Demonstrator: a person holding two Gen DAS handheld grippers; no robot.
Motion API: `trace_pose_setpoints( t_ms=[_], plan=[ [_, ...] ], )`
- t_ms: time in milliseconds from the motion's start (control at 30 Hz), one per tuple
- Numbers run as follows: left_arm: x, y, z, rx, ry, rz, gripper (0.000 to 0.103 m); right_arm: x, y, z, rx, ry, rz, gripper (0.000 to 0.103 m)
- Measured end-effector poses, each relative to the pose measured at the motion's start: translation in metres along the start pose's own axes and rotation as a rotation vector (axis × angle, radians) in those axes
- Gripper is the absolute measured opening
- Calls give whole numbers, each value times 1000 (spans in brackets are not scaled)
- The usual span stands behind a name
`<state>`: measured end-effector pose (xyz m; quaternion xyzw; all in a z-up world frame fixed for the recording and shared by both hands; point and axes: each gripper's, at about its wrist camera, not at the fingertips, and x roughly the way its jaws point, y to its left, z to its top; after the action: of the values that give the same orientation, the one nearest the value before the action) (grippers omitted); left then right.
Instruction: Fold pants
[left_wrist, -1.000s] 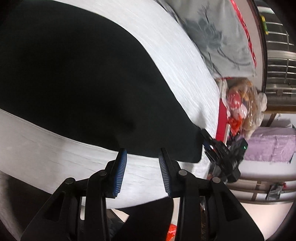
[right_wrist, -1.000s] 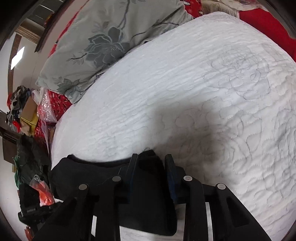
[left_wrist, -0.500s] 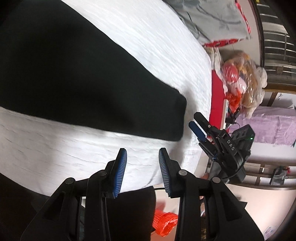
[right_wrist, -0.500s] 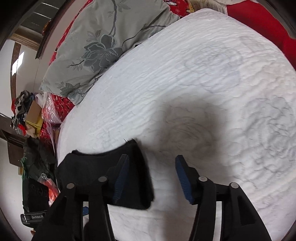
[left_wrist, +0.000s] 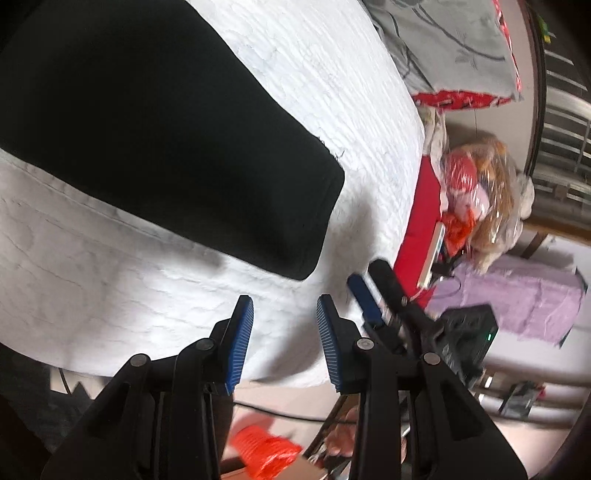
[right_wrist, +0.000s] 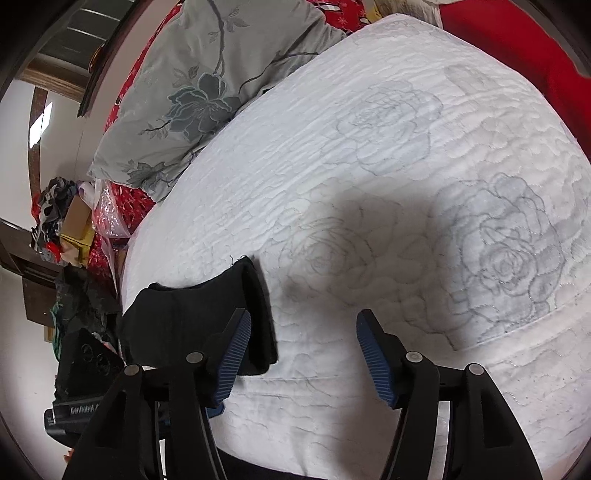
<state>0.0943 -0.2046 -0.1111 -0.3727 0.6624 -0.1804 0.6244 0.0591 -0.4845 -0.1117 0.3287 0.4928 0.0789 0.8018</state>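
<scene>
Black pants (left_wrist: 155, 140) lie flat on a white quilted bed (left_wrist: 92, 288), the leg end toward the bed's edge. My left gripper (left_wrist: 284, 343) is open and empty, just short of the leg hem. The right gripper also shows in the left wrist view (left_wrist: 373, 295), open beside the hem. In the right wrist view the pants' leg end (right_wrist: 207, 317) lies at lower left. My right gripper (right_wrist: 303, 362) is open wide and empty, its left finger over the hem's corner.
A grey floral pillow (right_wrist: 207, 92) lies at the head of the bed on a red sheet (right_wrist: 517, 44). Plastic bags and clutter (left_wrist: 476, 195) stand beside the bed, with a purple cloth (left_wrist: 517, 299) beyond. An orange object (left_wrist: 266, 450) lies on the floor.
My right gripper opened and let go of the leg hem, which now lies flat on the bed. Both grippers drew back toward the bed's edge.
</scene>
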Motion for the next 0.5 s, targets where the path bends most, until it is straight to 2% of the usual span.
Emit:
trace_pose_setpoints(
  t_ms=[267,500],
  plan=[
    [17,9,-3,-125,-63,-55,33,3,-12,7,32,37,46,64],
    [25,30,-1,-191,-69,-65,33,37,-1,27,47,110,133,65]
  ],
)
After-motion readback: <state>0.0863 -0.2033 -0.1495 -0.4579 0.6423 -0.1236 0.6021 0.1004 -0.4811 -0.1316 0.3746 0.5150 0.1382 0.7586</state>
